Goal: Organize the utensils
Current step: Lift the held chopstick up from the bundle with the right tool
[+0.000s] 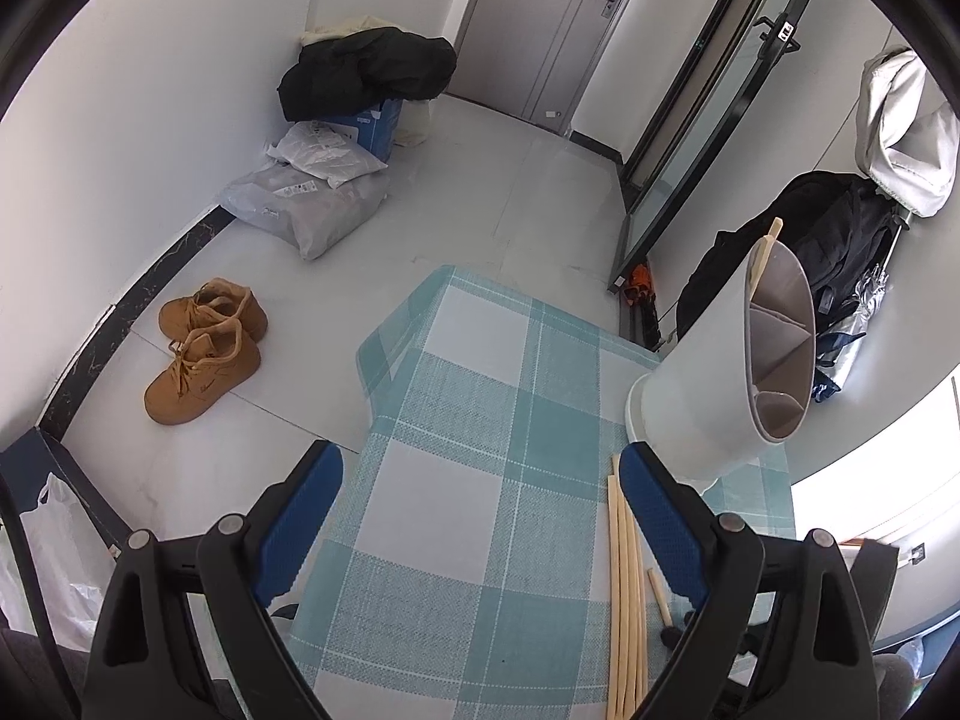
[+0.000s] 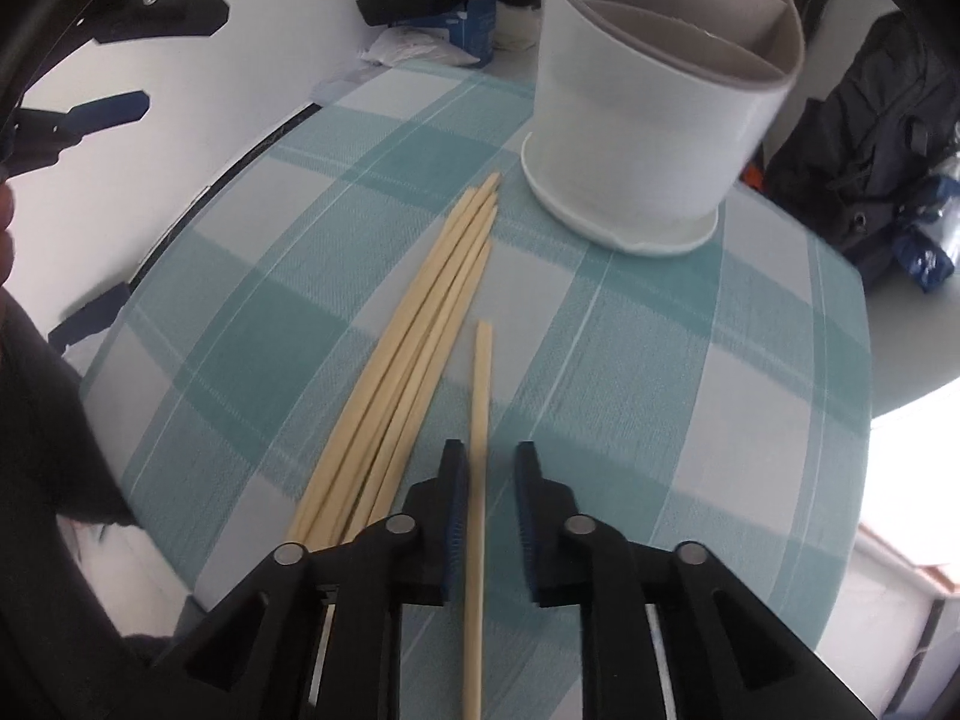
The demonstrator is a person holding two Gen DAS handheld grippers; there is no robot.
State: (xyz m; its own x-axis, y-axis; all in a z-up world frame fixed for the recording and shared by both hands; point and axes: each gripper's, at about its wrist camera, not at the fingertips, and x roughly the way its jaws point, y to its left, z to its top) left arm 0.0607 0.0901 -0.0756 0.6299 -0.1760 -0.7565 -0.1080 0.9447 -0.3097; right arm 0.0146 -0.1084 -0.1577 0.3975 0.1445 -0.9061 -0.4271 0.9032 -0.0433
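Observation:
A white utensil holder (image 1: pixel 720 372) with divided compartments stands on the checked tablecloth (image 1: pixel 468 420) at the table's far right, with one chopstick (image 1: pixel 771 240) sticking out of it. Several loose wooden chopsticks (image 2: pixel 420 348) lie in a bundle in front of the holder (image 2: pixel 648 138). A single chopstick (image 2: pixel 480 420) lies apart and runs between the jaws of my right gripper (image 2: pixel 489 456). Those jaws stand narrowly apart, and a gap shows on the right side of the stick. My left gripper (image 1: pixel 480 456) hangs wide open over the cloth, left of the bundle (image 1: pixel 627 570), holding nothing.
The table's left and far edges drop to a pale floor. On it are brown shoes (image 1: pixel 204 348), grey parcel bags (image 1: pixel 312 198) and a black jacket on a blue box (image 1: pixel 366 72). A dark backpack (image 1: pixel 840 240) sits behind the holder.

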